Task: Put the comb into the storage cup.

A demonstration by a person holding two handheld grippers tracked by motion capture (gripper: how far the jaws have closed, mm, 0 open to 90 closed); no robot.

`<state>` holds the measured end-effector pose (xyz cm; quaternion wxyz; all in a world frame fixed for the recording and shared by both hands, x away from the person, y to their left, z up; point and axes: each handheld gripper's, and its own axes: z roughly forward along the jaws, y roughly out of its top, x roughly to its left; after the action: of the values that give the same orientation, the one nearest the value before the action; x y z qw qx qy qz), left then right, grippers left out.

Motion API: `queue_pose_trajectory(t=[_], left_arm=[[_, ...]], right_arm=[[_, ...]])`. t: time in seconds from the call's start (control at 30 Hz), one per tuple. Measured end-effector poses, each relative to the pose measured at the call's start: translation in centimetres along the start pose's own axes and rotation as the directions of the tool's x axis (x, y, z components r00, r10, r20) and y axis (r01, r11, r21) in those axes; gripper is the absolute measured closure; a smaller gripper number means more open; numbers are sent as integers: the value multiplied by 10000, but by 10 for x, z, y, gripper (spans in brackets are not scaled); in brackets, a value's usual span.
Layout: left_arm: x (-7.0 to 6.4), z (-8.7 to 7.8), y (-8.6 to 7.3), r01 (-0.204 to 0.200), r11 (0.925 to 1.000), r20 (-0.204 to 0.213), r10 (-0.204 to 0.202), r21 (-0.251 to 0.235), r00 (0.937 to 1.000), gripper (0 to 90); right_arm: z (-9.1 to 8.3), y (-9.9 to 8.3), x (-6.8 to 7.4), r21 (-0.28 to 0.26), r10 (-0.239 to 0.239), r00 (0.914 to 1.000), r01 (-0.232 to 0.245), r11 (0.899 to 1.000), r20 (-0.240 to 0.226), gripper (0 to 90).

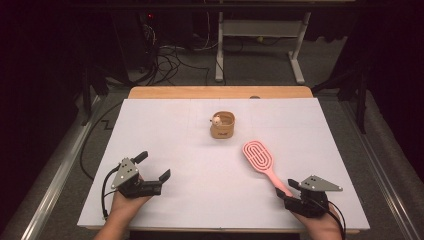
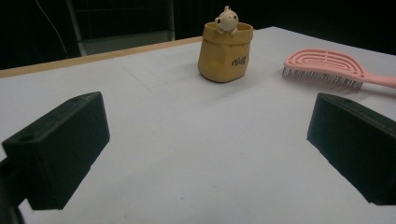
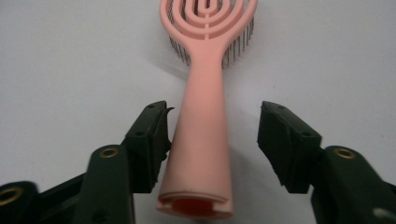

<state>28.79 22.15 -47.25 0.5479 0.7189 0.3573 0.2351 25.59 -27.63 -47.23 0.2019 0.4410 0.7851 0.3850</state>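
Open table (image 1: 165, 130) ahead of both grippers — only cup (image 1: 222, 125) and brush (image 1: 260, 159) intrude.

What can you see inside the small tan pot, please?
A small cream figurine peeks over the rim of the tan pot. The pot's wall hides its lower part and whatever else lies inside.

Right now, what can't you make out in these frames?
- Inside of the tan pouch-shaped cup: left gripper view, hidden by its own wall.
- Its printed lettering: too small.
- Pink plastic hairbrush head: right gripper view, cut by the top edge.
- Right gripper, open: whether its left jaw touches the handle.
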Motion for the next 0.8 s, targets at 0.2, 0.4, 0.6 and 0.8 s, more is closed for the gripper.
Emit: queue_pose_trajectory(t=[0.2,0.4,0.6,0.8], left_arm=[[-1,1,-1,-166,9999,-48,166,25,9999,0],[-1,1,-1,-132,9999,-22,132,72,9999,0],[-1,3,6,-110,9996,-25,111,249,9999,0],[1,3,13,284,9995,142,-285,102,9995,0]], right_arm=[[0,2,-1,-174,97,9999,-95,9998,128,195],[1,3,-2,-297,188,9990,-176,9994,397,3],[4,11,-1,-90,-94,9988,98,9999,474,2],[12,24,3,318,-132,9997,125,9994,193,3]])
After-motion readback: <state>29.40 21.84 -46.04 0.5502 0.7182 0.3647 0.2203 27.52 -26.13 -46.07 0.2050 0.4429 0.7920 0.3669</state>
